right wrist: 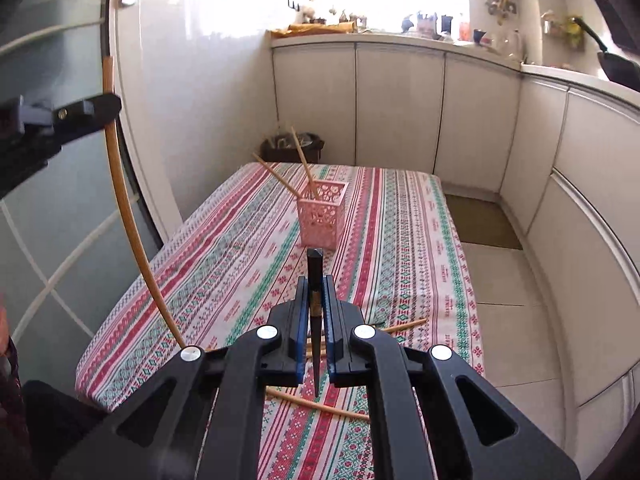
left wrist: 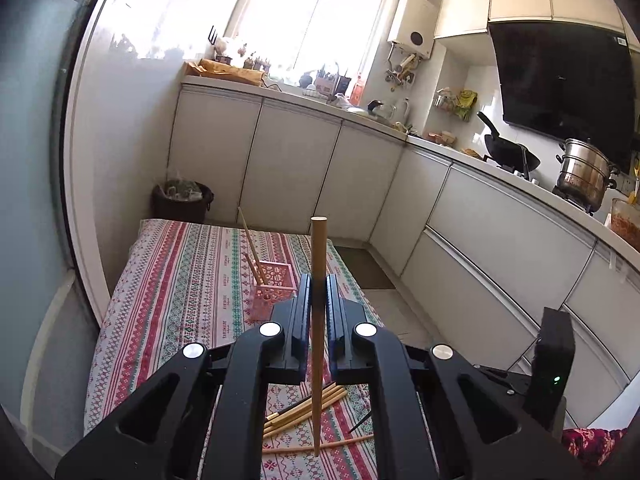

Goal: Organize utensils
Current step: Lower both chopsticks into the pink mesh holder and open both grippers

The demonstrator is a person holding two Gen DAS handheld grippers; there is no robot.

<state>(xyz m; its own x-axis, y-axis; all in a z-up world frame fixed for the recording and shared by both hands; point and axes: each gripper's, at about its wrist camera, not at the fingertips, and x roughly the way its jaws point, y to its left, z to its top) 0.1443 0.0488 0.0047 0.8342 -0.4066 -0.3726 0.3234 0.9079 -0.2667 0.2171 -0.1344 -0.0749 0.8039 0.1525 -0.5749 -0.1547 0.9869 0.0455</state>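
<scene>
Bamboo chopstick (left wrist: 319, 264) upright in left tongs (left wrist: 319, 288), dark chopstick (right wrist: 315, 280) — seemingly upright — in right tongs (right wrist: 316, 292)

Kitchen tabletop: print on the cloth, too small to read

The striped tablecloth (right wrist: 400, 240) carries repeated rows of small lettering along its pale bands; no word can be made out; no other label, brand or number is legible.

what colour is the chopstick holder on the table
Pink, with a cut-out lattice pattern; the chopstick holder shows best in the right wrist view.
</scene>
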